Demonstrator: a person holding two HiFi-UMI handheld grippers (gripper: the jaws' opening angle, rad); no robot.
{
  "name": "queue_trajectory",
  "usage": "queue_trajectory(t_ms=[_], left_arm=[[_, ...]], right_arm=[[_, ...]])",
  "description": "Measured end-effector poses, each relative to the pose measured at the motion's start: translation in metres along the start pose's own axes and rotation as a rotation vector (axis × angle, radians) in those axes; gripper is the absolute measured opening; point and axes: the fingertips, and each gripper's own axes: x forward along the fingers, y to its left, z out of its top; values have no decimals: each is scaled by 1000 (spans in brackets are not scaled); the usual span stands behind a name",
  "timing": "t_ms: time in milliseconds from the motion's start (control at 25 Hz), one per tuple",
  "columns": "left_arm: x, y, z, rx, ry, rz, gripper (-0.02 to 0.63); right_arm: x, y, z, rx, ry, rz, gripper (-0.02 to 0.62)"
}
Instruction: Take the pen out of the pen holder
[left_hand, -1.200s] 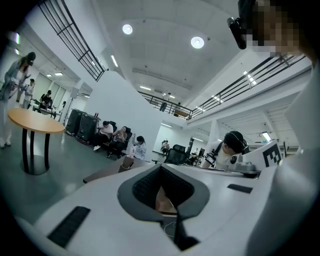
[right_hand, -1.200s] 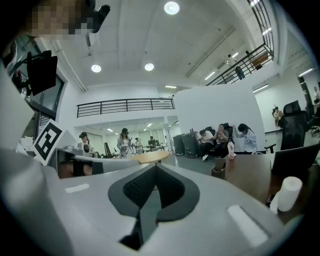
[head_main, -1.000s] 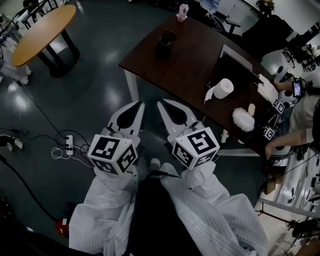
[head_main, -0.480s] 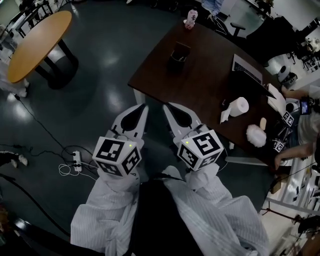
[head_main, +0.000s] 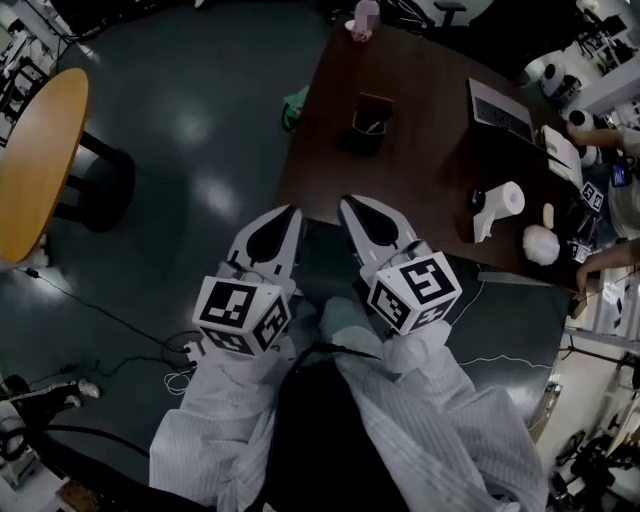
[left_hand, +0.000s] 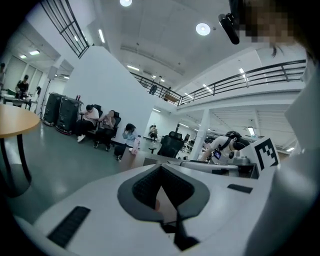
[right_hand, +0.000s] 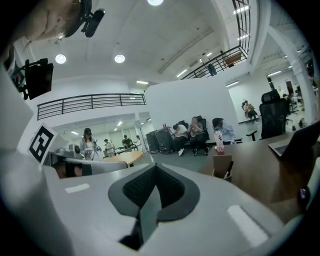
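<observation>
The pen holder (head_main: 369, 117) is a small dark square box standing on the dark brown table (head_main: 420, 170), toward its far left part. It also shows in the right gripper view as a brown open box (right_hand: 222, 166) ahead and to the right. Whatever is inside it is too small to make out. My left gripper (head_main: 291, 211) and right gripper (head_main: 348, 204) are side by side at the table's near edge, well short of the holder. Both are shut and empty. In the gripper views the left gripper (left_hand: 160, 168) and the right gripper (right_hand: 155, 169) have their jaws meeting at the tip.
On the table stand a pink-and-white bottle (head_main: 363, 18) at the far end, a laptop (head_main: 499, 108), a paper roll (head_main: 507, 200) and a white fluffy thing (head_main: 540, 243). A person's hands work at the table's right end. A round orange table (head_main: 40, 160) stands on the left, with cables (head_main: 180, 365) on the floor.
Both grippers have been carried forward toward the brown table, which now lies nearer and more centred in the head view. Their jaws stayed shut.
</observation>
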Motion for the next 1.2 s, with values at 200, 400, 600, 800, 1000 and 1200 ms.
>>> queue_trajectory(t_ms=[200,400,600,800,1000,1200], left_arm=[[54,13,-18,-18,78,-64,5],[117,21,-11,-6,99,-91,5],[186,20,23,35,78,-107,5],[237,13,38,59,83,-141,5],[268,12,45,75,120,-176,5],[284,10,37,79,165,-223,5]], right_arm=[[18,-53,-11,31,23,-112,2],[33,-115,-8,45,27,-172,2],[56,-167,8,52,51,-159,3],[67,-211,28,48,49,-181,3],[71,-235,36,62,51,-232,3],[70,-242,31,83,65,-291,3]])
